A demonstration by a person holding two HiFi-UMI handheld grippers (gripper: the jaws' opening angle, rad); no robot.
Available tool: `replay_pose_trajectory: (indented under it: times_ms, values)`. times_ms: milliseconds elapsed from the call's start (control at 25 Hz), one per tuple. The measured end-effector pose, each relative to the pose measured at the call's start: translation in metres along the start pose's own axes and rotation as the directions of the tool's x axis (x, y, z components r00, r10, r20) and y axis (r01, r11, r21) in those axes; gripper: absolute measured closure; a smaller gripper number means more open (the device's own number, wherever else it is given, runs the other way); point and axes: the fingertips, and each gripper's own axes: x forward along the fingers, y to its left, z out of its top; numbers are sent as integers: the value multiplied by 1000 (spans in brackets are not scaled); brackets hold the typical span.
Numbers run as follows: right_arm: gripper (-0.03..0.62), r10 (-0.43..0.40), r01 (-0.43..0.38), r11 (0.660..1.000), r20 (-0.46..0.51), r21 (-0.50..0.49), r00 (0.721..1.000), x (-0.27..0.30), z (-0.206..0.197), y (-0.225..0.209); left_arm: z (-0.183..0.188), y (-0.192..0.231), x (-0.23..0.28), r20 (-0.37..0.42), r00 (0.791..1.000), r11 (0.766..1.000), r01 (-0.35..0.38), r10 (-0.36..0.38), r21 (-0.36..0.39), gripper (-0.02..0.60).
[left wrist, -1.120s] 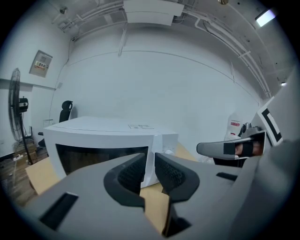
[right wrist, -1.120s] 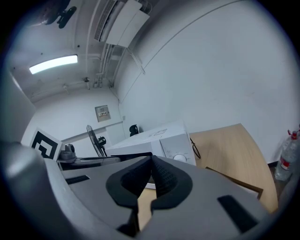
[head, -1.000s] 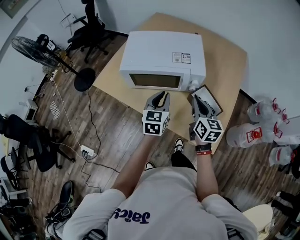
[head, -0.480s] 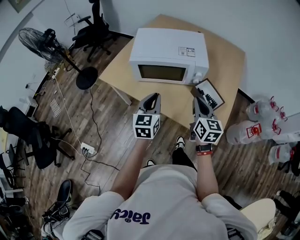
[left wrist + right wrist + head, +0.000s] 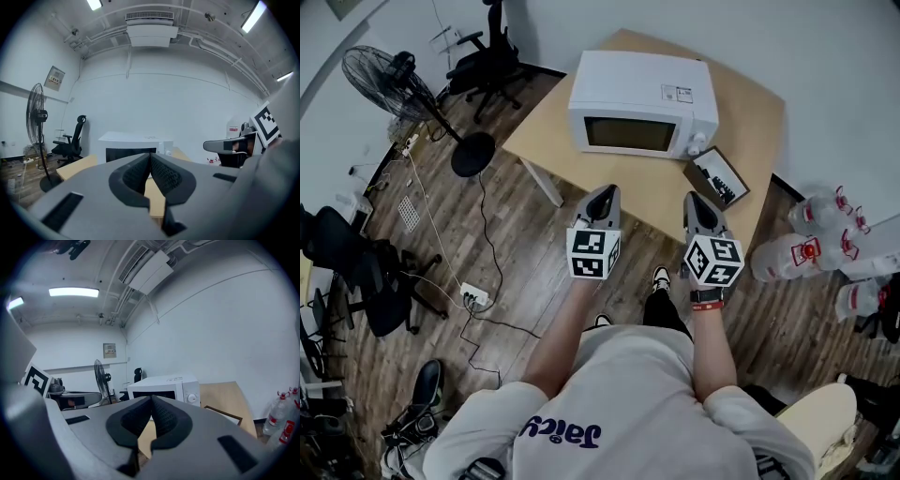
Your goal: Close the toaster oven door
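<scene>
While the toaster oven [image 5: 642, 101] sits on the desk [image 5: 661, 195] with its door apparently shut, your left claw [image 5: 604, 193] and right claw [image 5: 695, 201] hang clenched and empty well short of it, so you likely need only confirm closure.

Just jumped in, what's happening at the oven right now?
A person holds both grippers at the near edge of the table, clear of the white toaster oven, whose door looks shut. The left gripper has just closed its jaws on nothing; the right gripper is shut and empty too. Neither touches anything.
</scene>
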Motion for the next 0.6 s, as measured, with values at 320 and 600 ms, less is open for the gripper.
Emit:
replay_pose_trajectory:
  times_ms: [320,600]
  values:
    - [580,1,-1,1000,-14,-3,1000,-21,-12,20,-15,-1,-25,-1,1000,1000,24,-24,-20,560]
    - [580,55,-57,998,-111,-13,992,-41,-39,38,-53,7,-42,-84,993,994,81,-87,-67,560]
